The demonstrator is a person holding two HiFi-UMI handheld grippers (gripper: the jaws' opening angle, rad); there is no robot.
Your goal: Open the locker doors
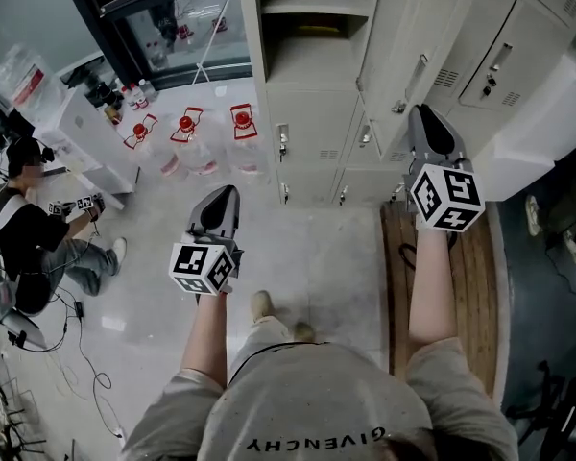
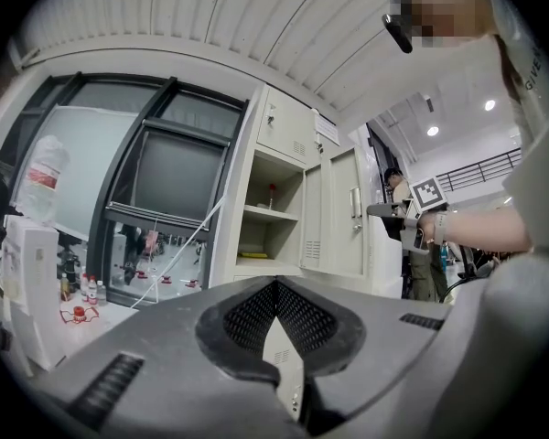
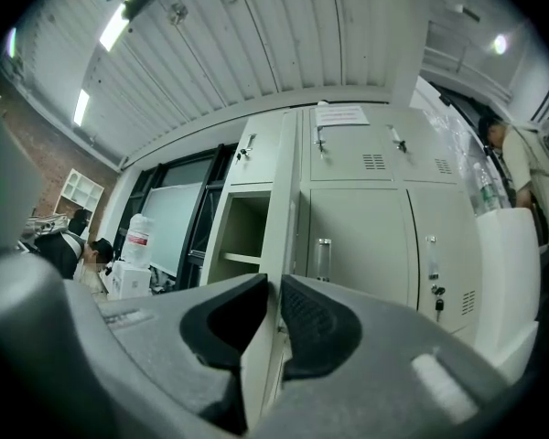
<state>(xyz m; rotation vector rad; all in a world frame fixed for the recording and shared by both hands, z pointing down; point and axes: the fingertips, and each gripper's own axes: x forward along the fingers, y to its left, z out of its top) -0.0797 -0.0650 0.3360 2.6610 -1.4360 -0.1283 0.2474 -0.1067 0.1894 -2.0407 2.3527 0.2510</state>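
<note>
Open locker (image 1: 307, 70) at twelve o'clock held a yellow item (image 1: 317, 30); shirt (image 1: 317, 401) read GIVENCHY; left gripper (image 2: 276, 283) was shut, empty; right gripper (image 3: 270, 286) pinched the locker door (image 1: 408, 27) edge

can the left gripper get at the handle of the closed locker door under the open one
Probably yes: the left gripper points at the lockers, with only bare floor before that handle; the water jugs stand aside. Its jaws are shut, so they must open first.
</note>
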